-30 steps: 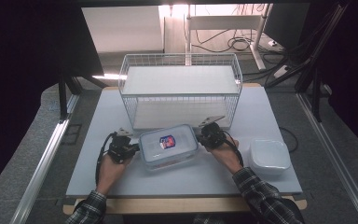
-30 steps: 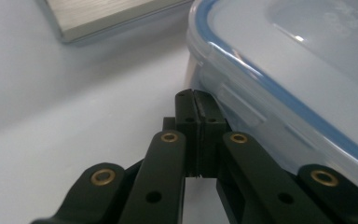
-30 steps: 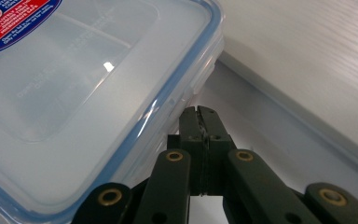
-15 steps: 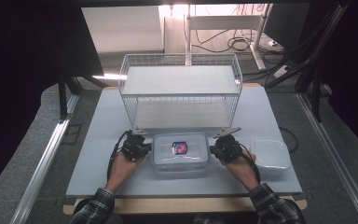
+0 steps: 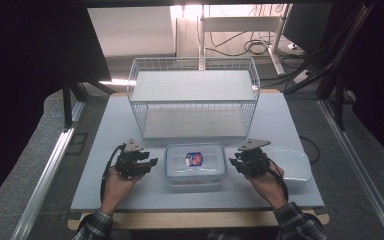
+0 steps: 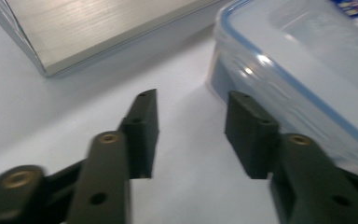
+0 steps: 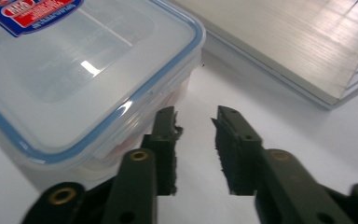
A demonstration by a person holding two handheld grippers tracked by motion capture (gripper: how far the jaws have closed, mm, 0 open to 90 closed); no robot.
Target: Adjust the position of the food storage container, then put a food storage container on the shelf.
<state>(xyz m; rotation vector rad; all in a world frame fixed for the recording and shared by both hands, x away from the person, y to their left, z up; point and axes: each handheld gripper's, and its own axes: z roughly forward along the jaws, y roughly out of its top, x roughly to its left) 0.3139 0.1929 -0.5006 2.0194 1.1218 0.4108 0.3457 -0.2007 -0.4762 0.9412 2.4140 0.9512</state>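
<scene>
1. A clear lidded container with a blue seal and a red-and-blue label sits flat on the white table, near the person's edge and just in front of the wire basket.
2. The left gripper lies just off the container's left end. Its jaws have just been opening and stand spread, with bare table between them in the left gripper view; the container's wall is beside the right-hand jaw, apart from it.
3. The right gripper lies just off the container's right end. Its jaws have likewise just been opening and are parted, nothing between them; the container's corner sits beside the left-hand jaw.
4. Judgement: one gripper at each end suits carrying a wide box level; both now appear to have let go, so the container rests set down.
5. A second, empty plastic tub stands to the right, behind the right hand, clear of the work
</scene>
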